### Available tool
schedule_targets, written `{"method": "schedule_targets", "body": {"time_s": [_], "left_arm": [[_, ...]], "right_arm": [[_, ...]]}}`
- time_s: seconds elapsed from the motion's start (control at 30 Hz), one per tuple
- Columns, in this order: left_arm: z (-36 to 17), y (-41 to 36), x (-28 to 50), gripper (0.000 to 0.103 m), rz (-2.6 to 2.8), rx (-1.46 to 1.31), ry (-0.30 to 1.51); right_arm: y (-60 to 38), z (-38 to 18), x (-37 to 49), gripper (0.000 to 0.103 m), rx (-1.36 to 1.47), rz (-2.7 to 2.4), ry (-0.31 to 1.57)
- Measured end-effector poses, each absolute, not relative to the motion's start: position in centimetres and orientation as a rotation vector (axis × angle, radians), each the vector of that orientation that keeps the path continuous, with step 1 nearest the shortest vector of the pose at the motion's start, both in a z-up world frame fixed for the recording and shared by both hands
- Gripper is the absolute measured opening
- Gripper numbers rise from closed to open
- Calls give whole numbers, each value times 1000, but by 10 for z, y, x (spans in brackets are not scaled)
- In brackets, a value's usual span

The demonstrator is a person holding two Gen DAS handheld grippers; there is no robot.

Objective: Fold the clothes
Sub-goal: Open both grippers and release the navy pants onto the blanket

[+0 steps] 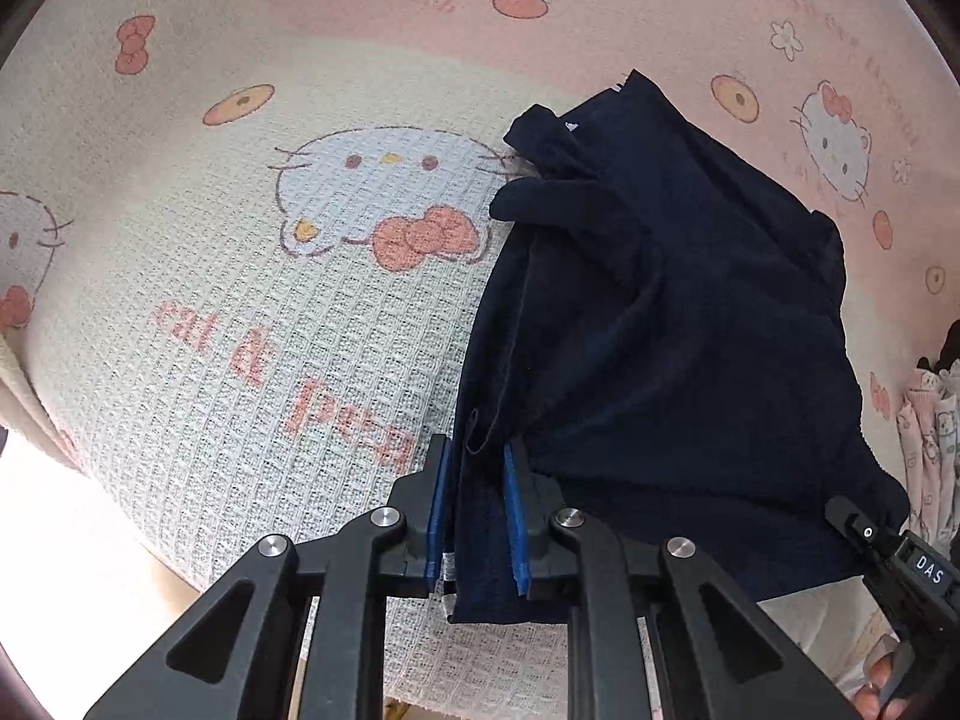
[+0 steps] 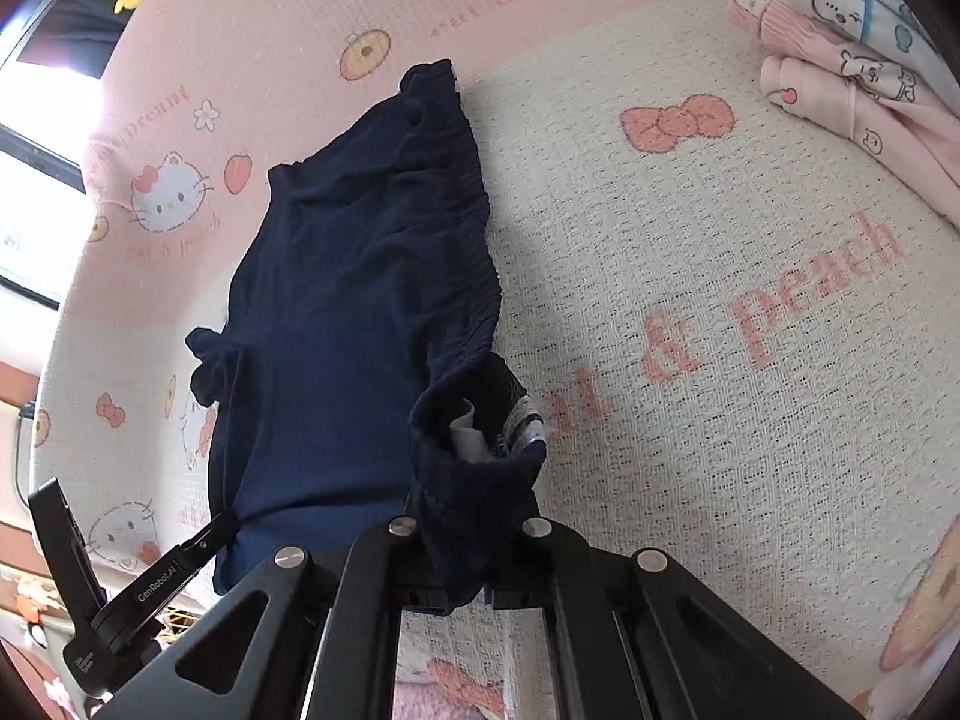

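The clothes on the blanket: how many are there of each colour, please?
Navy garment, held by the left gripper and the right gripper: 1
Pink folded garments at the blanket's edge: at least 2
Total: at least 3; the pile is partly cut off.

Pink lettering woven into the blanket (image 2: pixel 720 312) reads "& peach", preceded by what may be "cat"; the left view shows "cat &". One gripper (image 2: pixel 225 531) carries "GenRobot.AI" on its arm, and the other gripper (image 1: pixel 840 513) bears a "DAS" label.
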State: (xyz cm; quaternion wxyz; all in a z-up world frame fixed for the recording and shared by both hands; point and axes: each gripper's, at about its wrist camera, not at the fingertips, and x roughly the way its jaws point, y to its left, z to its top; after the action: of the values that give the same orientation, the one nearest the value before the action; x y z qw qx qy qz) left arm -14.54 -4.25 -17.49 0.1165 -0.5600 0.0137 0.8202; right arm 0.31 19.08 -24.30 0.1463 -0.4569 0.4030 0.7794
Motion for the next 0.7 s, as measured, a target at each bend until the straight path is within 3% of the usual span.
{"method": "schedule_targets", "body": {"time_s": [0.1, 0.17, 0.23, 0.27, 0.3, 0.4, 0.47, 0.53, 0.7], "left_arm": [[-173, -40, -142, 15, 2389, -1649, 55], [-172, -43, -142, 15, 2378, -1644, 10], [-170, -50, -142, 15, 2359, -1634, -82], [-169, -53, -143, 15, 2341, -1640, -131], [-168, -56, -143, 16, 2323, -1644, -179], [-161, -62, -143, 30, 2288, -1643, -261], [-148, -62, -140, 57, 2306, -1586, -261], [-130, -59, -135, 67, 2352, -1504, -229], [-107, -92, -156, 67, 2428, -1362, -51]], "right_arm": [[194, -244, 6, 0, -1319, 2255, 1189], [198, -244, 7, 5, -1318, 2285, 1215], [200, -240, 8, 21, -1303, 2309, 1227], [201, -237, 9, 39, -1288, 2330, 1231], [201, -233, 10, 49, -1269, 2353, 1228], [194, -213, 9, 62, -1239, 2423, 1043], [189, -201, 7, 62, -1241, 2463, 878], [184, -191, 5, 62, -1238, 2498, 723], [179, -178, 6, 62, -1241, 2522, 546]]}}
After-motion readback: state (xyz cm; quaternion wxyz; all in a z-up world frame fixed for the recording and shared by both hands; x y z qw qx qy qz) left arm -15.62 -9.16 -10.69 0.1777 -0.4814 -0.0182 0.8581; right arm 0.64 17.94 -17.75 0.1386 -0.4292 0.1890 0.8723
